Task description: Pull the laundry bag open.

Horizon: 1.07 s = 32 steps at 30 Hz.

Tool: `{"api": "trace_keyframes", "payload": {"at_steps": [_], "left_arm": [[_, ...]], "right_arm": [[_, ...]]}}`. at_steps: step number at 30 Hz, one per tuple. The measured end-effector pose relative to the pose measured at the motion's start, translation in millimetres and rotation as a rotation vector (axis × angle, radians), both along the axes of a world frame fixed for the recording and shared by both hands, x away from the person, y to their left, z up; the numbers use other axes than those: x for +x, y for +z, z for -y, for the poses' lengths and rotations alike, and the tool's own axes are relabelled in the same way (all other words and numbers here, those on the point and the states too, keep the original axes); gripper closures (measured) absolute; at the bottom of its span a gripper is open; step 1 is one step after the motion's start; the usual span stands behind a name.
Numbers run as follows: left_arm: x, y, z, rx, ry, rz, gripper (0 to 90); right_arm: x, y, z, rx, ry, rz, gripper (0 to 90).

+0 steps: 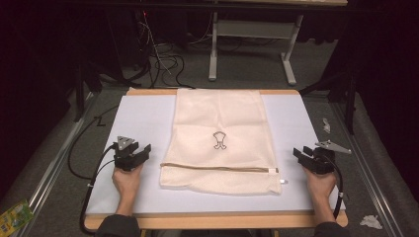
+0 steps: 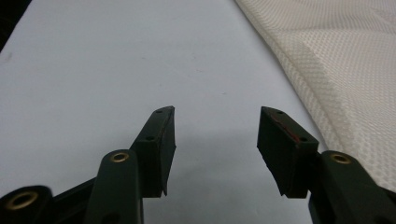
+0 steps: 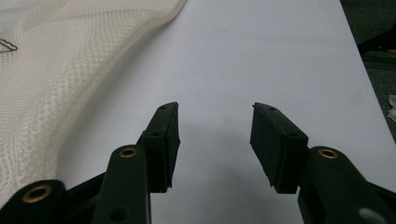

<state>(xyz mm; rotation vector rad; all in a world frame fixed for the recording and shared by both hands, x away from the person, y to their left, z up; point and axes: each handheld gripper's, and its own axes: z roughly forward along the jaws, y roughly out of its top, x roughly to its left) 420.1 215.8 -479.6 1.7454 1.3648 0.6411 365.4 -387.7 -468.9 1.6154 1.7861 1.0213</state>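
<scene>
A cream mesh bag [image 1: 219,133] lies flat in the middle of the white table top [image 1: 143,118], with a small black emblem [image 1: 219,140] on it and a zip [image 1: 217,168] running across near its front edge. My left gripper [image 1: 142,151] rests on the table to the left of the bag, open, with nothing between its jaws. In the left gripper view the gripper [image 2: 217,116] faces bare table, the bag [image 2: 345,60] at the right. My right gripper [image 1: 302,152] sits to the right of the bag, open and empty. In the right gripper view the gripper [image 3: 215,112] has the bag [image 3: 46,60] on its left.
The table has a wooden rim [image 1: 212,220] at the front. Black cables [image 1: 86,148] trail off the left side to the floor. A grey desk frame [image 1: 252,44] stands behind. Crumpled paper [image 1: 370,221] and a green packet [image 1: 15,215] lie on the floor.
</scene>
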Motion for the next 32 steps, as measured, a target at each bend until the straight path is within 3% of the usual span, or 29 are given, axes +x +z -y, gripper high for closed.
{"api": "trace_keyframes", "payload": {"at_steps": [4, 8, 17, 21, 24, 32], "left_arm": [[-0.5, 1.2, -0.1, -0.003, 0.009, 0.024, 46.3], [1.8, 0.0, -2.9, 0.008, 0.012, 0.015, 46.0], [1.4, -3.1, -1.6, 0.034, -0.01, 0.033, 45.4], [-0.2, -3.3, -0.4, 0.042, -0.025, 0.047, 44.8], [-0.3, -3.5, -0.4, 0.044, -0.029, 0.045, 44.5], [-1.0, -3.7, 0.1, 0.046, -0.039, 0.049, 43.9]], "right_arm": [[0.9, -0.9, 2.4, 0.001, -0.008, 0.002, 53.1], [0.8, -2.1, 2.9, 0.005, -0.016, -0.002, 52.7], [-0.4, -6.2, 6.3, 0.057, -0.043, 0.019, 51.2], [0.1, -6.9, 4.3, 0.036, -0.046, 0.012, 47.8], [-2.3, -6.8, 3.3, 0.02, -0.043, 0.041, 46.8], [-2.4, -7.1, 3.1, 0.025, -0.037, 0.037, 44.1]]}}
